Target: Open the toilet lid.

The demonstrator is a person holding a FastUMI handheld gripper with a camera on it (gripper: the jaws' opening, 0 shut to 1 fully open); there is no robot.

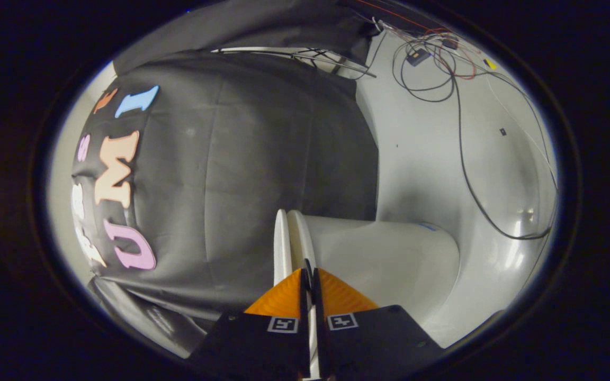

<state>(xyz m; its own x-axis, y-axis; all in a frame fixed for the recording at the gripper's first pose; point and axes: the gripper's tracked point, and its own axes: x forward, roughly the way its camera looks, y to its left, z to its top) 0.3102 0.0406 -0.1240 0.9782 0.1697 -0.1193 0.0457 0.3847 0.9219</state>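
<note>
We see the gripper (309,275) with its two fingers (283,301) drawn nearly together, leaving only a narrow slit between them. In that slit sits the thin edge of the toilet lid (282,243), which appears pinched from both sides, one finger on each face. The lid shows to us edge-on as a slim white slab rising straight ahead of the fingertips, with a second white band, probably the seat ring (301,235), lying close against it on the bowl side. We cannot tell whether the two are touching along their whole length.

To the bowl side of the lid, the rounded white body of the toilet (389,259) swells away from the fingers, smooth and glossy, with a small blue mark near its far upper edge.

On the other side of the lid hangs the booth's black cloth wall (262,148), draped in soft folds and reaching down close behind the lid. Beyond the toilet body lies a pale grey surface (427,143), and on it, well away from the lid, a tangle of black and red cables (432,69) loops around, with one long black cable (474,185) trailing back past the toilet body. A small dark box (418,56) sits among the cables, and a tiny yellow piece (490,63) lies near them.
</note>
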